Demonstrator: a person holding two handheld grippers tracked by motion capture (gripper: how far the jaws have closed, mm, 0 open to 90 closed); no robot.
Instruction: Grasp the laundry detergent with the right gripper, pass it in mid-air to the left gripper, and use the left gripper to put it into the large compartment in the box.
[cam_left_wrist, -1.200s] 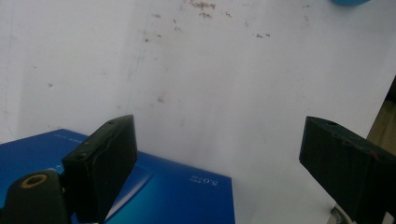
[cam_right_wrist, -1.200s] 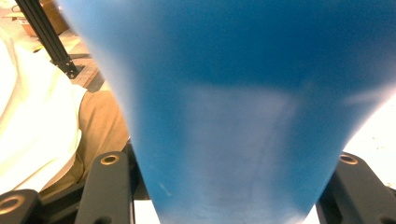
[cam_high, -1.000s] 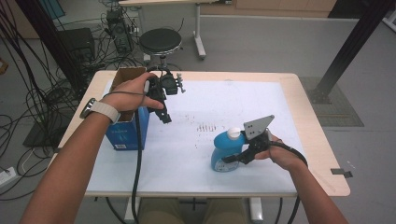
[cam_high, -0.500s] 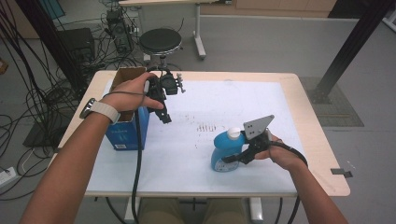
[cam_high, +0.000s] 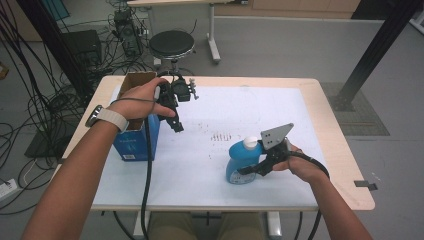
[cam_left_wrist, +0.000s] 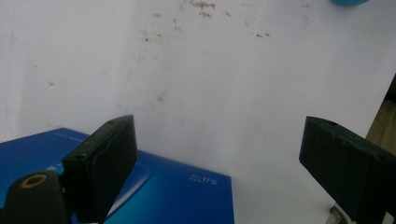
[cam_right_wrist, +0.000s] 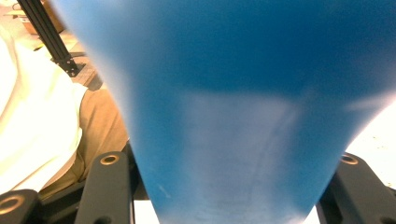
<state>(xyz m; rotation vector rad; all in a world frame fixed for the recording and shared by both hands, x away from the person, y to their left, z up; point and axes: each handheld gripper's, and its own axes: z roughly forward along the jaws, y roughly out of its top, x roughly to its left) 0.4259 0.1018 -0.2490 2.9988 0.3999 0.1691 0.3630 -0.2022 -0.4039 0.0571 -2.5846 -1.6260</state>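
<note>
Bench w/ white top sheet carries everything; wood edge shows round the sheet; faint brown specks mid-sheet. Blue box stands upright at bench's left side, brown flaps open at top; in left gripper view its blue face sits below and behind the jaws. Blue bottle w/ white cap stands upright on the sheet, right of centre and toward the near edge, well apart from the box. Right gripper comes at it from the right, held level by the right hand; jaws pinch the bottle's body from both sides; right gripper view has the blue bottle wall wedged between the two black jaws, touching both. Left gripper hangs in the left hand just above and beside the box's top right edge, pointing down at the sheet; jaws spread wide, nothing between them but white sheet.
</note>
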